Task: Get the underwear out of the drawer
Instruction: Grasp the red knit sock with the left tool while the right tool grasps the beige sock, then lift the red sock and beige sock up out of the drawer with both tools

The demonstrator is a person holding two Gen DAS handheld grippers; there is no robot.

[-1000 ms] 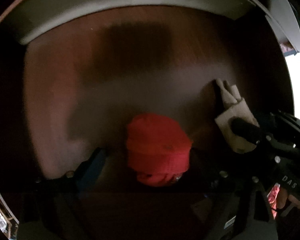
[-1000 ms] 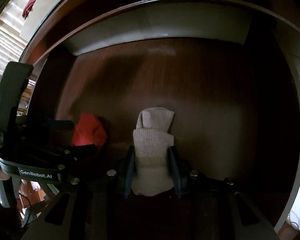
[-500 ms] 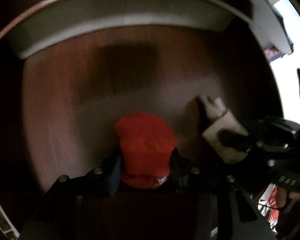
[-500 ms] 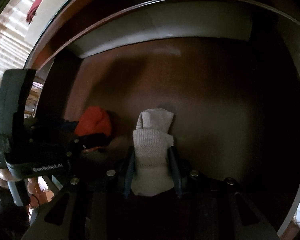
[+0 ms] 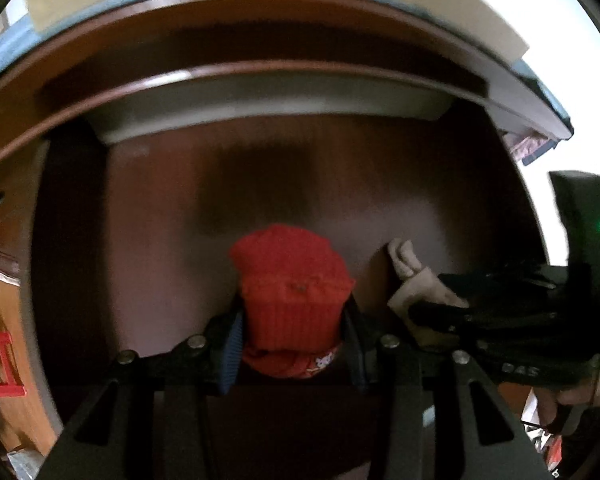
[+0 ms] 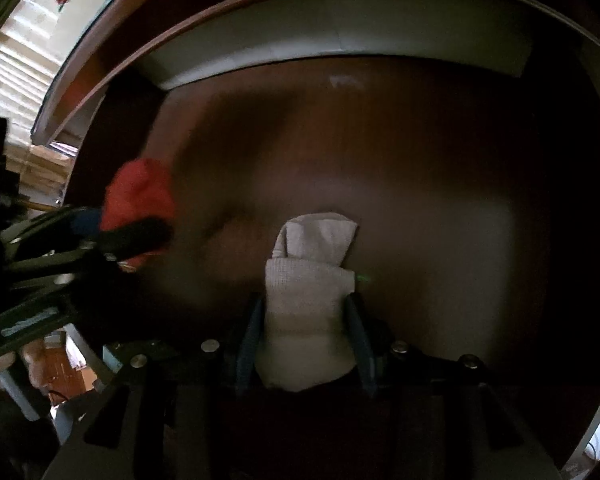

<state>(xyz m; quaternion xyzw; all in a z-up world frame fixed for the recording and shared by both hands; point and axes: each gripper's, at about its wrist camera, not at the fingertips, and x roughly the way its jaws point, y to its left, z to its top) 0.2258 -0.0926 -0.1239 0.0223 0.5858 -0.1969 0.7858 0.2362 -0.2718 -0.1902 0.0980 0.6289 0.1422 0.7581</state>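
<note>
Your left hand-held gripper [image 5: 292,336] is clamped on a bright red ribbed knit piece of underwear [image 5: 294,292]; both pads press its sides, and the folded bundle bulges out above the fingertips, with a printed patch showing at its lower edge. Its jaws have come in from a wide stance within the last second and now stand narrow around the cloth. In the right wrist view the red bundle [image 6: 140,196] hangs in that gripper [image 6: 112,236] above the dark brown wooden floor of the open drawer [image 5: 148,240], apart from the wood.

Your right hand-held gripper [image 6: 306,340] has a pale beige ribbed folded piece of underwear [image 6: 312,296] between its two fingers. The cloth fills the gap and both pads touch its sides, so you hold it, though the jaws have just been easing a little wider. Its upper fold points toward the grey back wall of the drawer [image 6: 340,44].

From the left wrist view the beige piece [image 5: 416,280] sits just right of the red one, with the right gripper [image 5: 452,316] over it. The two bundles are near each other but do not touch. The picture is blurred.
</note>
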